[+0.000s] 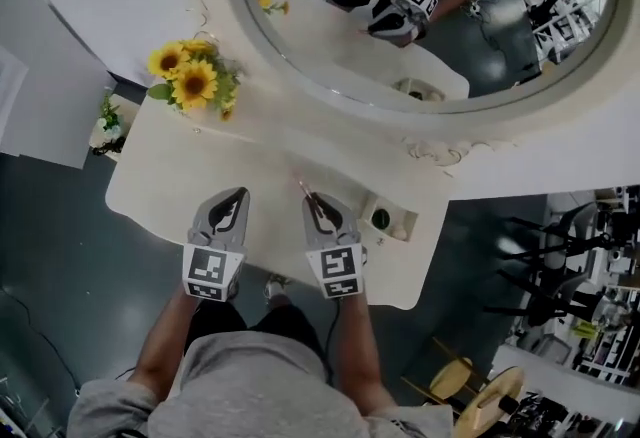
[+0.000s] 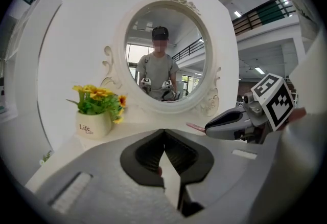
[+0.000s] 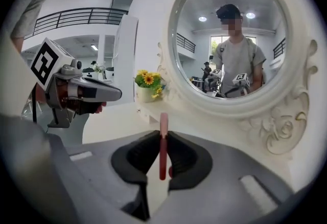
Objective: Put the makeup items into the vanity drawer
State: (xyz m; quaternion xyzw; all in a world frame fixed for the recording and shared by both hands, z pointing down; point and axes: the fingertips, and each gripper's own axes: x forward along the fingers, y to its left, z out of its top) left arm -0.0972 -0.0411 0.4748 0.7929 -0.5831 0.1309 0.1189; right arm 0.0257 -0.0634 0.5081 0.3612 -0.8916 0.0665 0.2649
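Right gripper [image 3: 162, 136] pinches a slim pink makeup stick [image 3: 163, 120] jutting ahead of its jaws; left gripper [image 2: 164, 133], alongside, closed empty; hold that squeeze steady while carrying

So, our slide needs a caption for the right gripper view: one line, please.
Right gripper shut on a pink stick before the oval mirror, left gripper alongside.

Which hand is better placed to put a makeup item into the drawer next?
Right. The right gripper clamps a slim pink stick in its fingers; the left gripper is shut and empty.
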